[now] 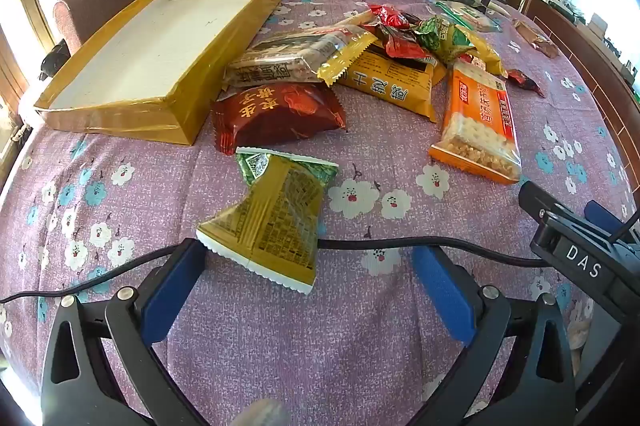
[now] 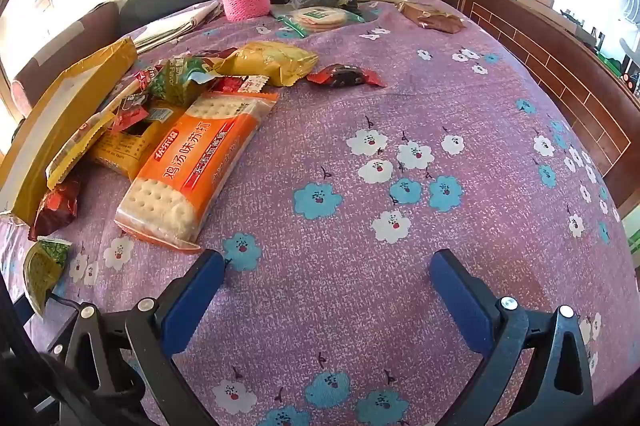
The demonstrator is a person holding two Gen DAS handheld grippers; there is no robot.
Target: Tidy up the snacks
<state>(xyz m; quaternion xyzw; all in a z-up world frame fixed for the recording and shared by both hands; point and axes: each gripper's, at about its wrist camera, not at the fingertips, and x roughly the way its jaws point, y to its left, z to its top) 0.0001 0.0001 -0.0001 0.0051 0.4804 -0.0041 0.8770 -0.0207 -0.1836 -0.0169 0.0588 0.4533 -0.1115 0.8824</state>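
Snacks (image 1: pixel 360 66) all lay loose on the counter (image 1: pixel 120 206); the box (image 1: pixel 160 38) held none. Sorting seemingly unstarted. Left tool (image 1: pixel 308 266) and right tool (image 2: pixel 328 266) both stood apart, empty.

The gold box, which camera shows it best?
The left wrist view: the gold box shows whole, with its white inside bare. The right wrist view catches only one long side at the left edge, partly behind snacks.
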